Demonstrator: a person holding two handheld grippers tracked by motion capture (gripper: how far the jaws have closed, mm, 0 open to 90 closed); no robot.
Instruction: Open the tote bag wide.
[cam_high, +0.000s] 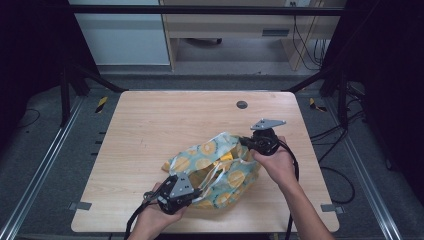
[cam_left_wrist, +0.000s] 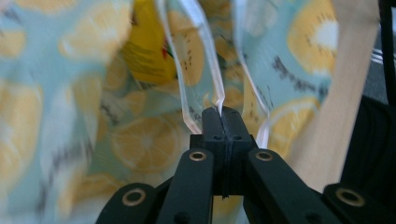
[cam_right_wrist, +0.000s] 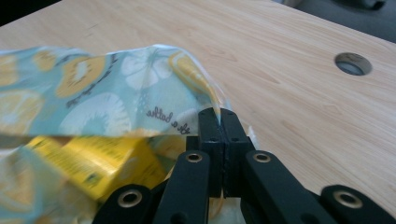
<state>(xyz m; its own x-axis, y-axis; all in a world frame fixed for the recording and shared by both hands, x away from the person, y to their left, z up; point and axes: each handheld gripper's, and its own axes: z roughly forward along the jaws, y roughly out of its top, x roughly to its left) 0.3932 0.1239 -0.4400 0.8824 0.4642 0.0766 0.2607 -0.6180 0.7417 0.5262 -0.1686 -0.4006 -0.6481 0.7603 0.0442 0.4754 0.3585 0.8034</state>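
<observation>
**Bag held open by 2 grippers, box inside**

While the lemon-print bag (cam_high: 215, 167) lies at lower centre of the table (cam_high: 150, 125), the left gripper (cam_left_wrist: 222, 114) is clamped on its clear handle (cam_left_wrist: 205, 60) and the right gripper (cam_right_wrist: 219, 114) is closed on its rim. Pulling harder could slip the thin handle free, spilling the yellow box (cam_right_wrist: 93, 163).

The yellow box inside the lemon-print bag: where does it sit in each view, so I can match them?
High view: the yellow box peeks out of the bag's mouth, mid-table.
Left gripper view: top centre-left, behind the clear handle.
Right gripper view: lower left, under the bag's raised edge.
Shared landmark: the lemon-print bag both grippers pinch.
</observation>
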